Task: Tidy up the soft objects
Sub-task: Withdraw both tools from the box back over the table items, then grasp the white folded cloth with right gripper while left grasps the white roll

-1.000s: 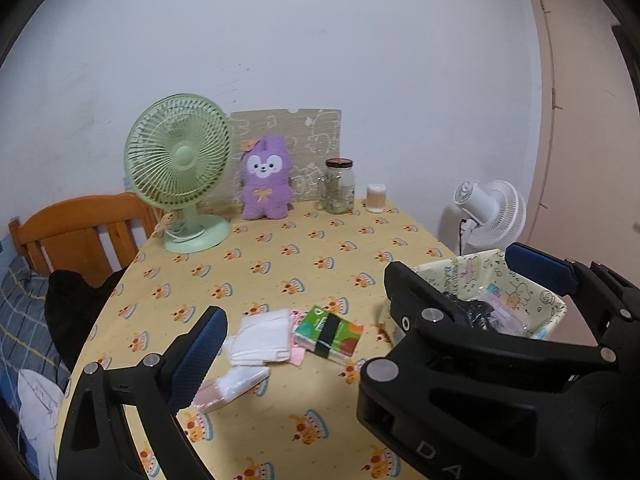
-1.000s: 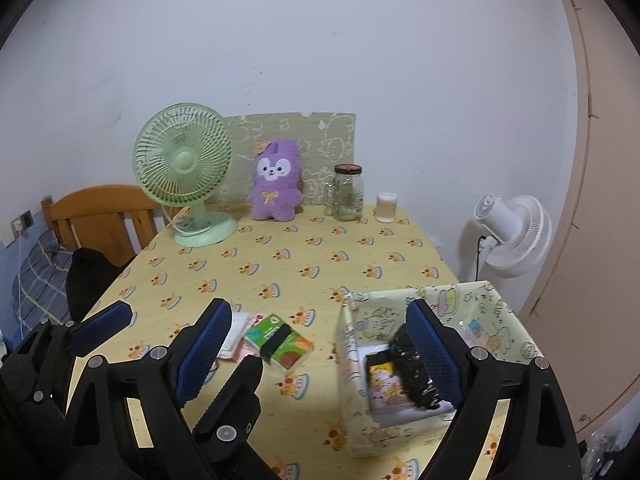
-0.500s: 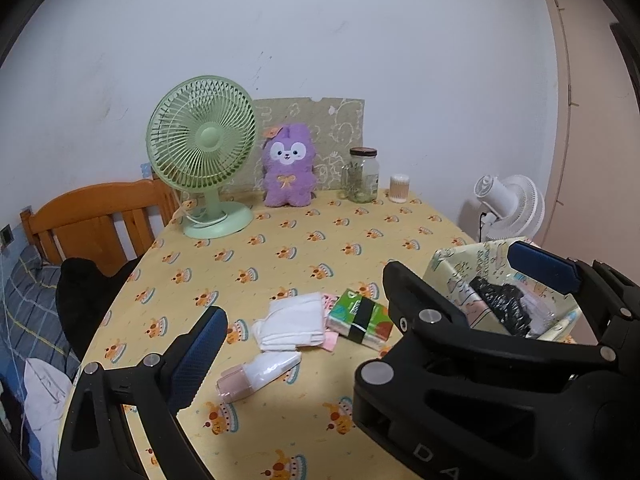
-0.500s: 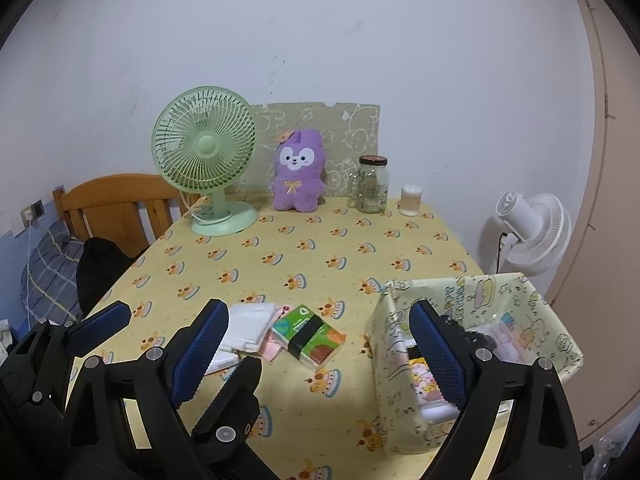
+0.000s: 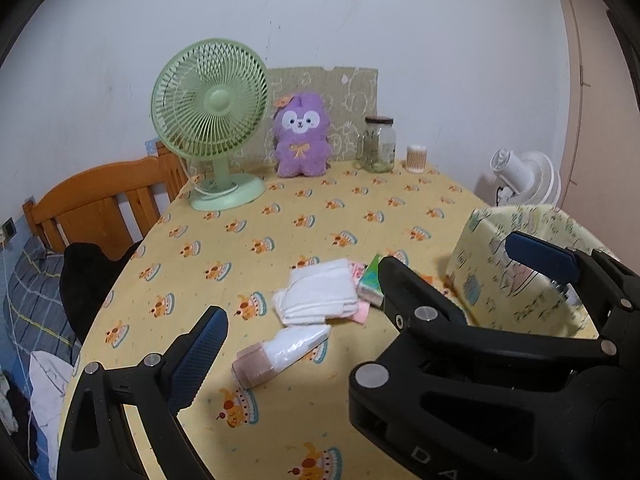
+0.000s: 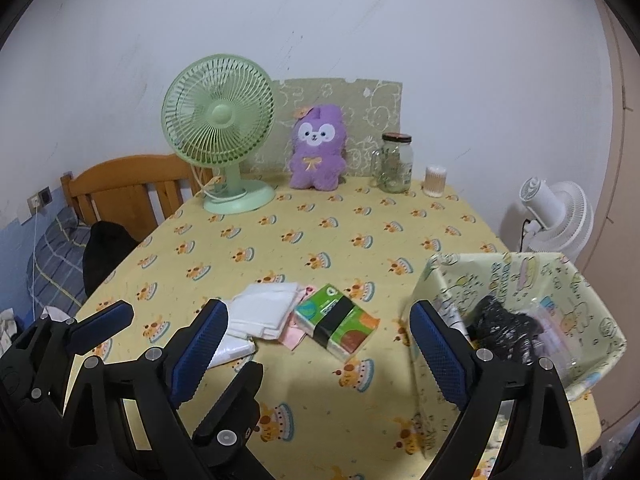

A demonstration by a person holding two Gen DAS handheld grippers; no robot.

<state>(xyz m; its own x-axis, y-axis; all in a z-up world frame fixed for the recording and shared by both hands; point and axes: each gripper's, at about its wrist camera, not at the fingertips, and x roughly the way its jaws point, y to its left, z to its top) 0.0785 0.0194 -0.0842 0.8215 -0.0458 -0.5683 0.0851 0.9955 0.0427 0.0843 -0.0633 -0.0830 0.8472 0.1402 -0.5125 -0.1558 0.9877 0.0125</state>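
Left gripper [image 5: 360, 288] agape above white cloth [image 5: 318, 294]; right gripper [image 6: 320, 332] agape, tissue pack [image 6: 338, 320] seemingly below.

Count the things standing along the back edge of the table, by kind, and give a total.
Fan: 1
Plush toy: 1
Glass jar: 1
Cotton-swab tub: 1
Patterned board: 1
Total: 5

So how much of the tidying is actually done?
Some: a black bundle already lies in the patterned basket. Nothing is in hand; both the left hand-held gripper and right hand-held gripper are open. The white cloth, tissue pack and wrapped roll remain on the table.
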